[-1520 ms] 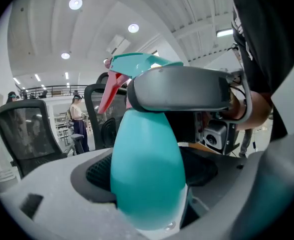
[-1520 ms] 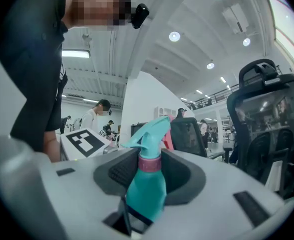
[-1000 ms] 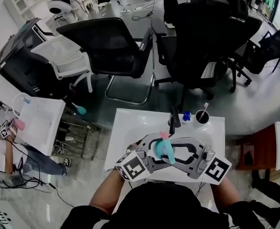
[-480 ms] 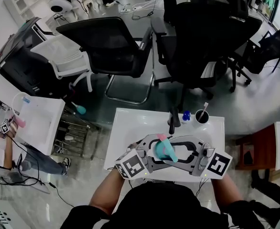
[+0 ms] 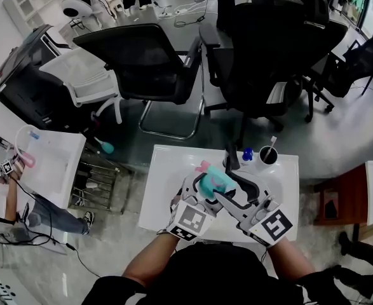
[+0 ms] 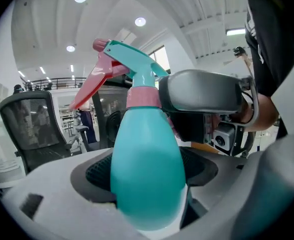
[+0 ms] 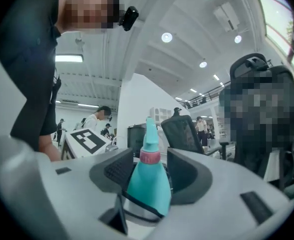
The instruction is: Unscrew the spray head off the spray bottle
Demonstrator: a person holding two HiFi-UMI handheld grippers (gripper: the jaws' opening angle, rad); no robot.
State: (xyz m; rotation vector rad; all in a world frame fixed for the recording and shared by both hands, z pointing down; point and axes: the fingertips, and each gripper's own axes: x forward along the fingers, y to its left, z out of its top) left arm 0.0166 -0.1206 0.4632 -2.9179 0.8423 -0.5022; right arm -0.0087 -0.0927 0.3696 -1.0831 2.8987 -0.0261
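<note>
A teal spray bottle [image 5: 215,183] with a pink trigger and pink collar [image 7: 150,156] is held up over the white table [image 5: 167,170]. My left gripper [image 5: 205,190] is shut on the bottle's wide body [image 6: 147,169], and the spray head [image 6: 121,59] stands above its jaws. My right gripper [image 5: 228,193] comes in from the other side. Its jaws flank the neck and collar, and a gap shows on each side. They have just been opening, with the neck between them. One right jaw [image 6: 202,91] shows beside the collar in the left gripper view.
At the table's far edge stand a mug [image 5: 268,155] with a stick in it, a small blue thing [image 5: 248,152] and a black object [image 5: 230,161]. Office chairs [image 5: 142,56] crowd the floor beyond. Another white table [image 5: 53,164] stands at the left.
Both grippers have swung round with the bottle: the two marker cubes have drawn closer together, and the bottle has shifted a little toward the table's far side.
</note>
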